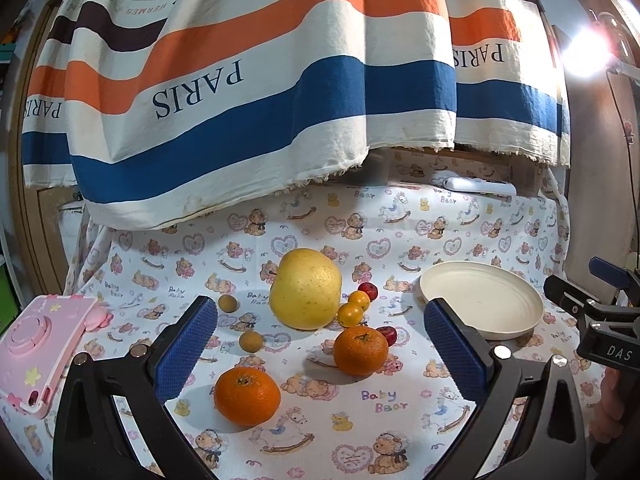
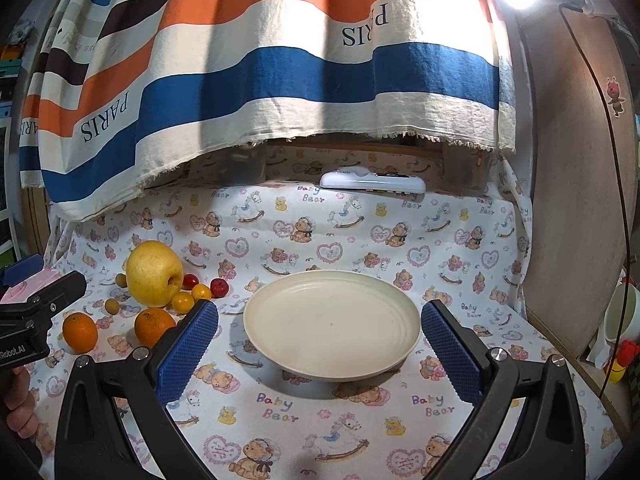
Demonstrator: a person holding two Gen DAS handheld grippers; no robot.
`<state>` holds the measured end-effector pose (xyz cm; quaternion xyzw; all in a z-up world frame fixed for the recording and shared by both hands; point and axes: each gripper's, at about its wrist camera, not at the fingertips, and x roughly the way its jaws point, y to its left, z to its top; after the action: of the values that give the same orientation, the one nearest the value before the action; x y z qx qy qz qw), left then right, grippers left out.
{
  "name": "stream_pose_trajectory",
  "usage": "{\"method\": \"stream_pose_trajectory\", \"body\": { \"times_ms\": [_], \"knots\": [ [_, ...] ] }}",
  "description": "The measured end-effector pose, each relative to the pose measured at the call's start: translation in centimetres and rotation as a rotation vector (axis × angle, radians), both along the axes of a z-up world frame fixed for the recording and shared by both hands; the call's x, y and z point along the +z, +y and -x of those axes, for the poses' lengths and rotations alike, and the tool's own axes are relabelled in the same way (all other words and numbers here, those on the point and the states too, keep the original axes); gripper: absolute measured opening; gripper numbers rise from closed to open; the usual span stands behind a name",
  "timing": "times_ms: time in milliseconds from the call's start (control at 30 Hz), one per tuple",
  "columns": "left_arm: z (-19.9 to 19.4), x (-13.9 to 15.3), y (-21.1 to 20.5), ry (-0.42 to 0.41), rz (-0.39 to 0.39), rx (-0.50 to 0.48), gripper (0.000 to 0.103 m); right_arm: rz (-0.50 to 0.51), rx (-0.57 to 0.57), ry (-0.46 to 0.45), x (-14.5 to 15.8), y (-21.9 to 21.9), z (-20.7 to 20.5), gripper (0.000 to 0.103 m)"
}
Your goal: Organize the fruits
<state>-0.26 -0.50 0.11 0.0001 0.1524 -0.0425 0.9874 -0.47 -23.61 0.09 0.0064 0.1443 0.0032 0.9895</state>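
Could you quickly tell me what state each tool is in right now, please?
Left tool: open, holding nothing, above the oranges.
Right tool: open, holding nothing, over the empty plate.

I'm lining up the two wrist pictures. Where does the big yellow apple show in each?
Left wrist: yellow apple sits at centre, beyond the two oranges.
Right wrist: yellow apple sits at left, left of the plate.
Shared landmark: the cream plate, empty in both views.
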Motion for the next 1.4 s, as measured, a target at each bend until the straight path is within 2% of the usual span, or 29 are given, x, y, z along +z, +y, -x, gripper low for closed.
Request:
{"method": "stream_pose_trajectory", "body": {
  "times_ms": [1000, 1400],
  "knots": [
    [0.3, 0.1, 0.3, -0.014, 0.002, -0.002, 0.103, -0.002, 0.000, 0.004, -0.2, 0.2, 0.1, 0.102],
    [0.9, 0.3, -0.4, -0.038, -0.030, -0.027, 0.103, -0.001, -0.001, 0.005, -0.2, 0.2, 0.2, 0.102]
  ]
}}
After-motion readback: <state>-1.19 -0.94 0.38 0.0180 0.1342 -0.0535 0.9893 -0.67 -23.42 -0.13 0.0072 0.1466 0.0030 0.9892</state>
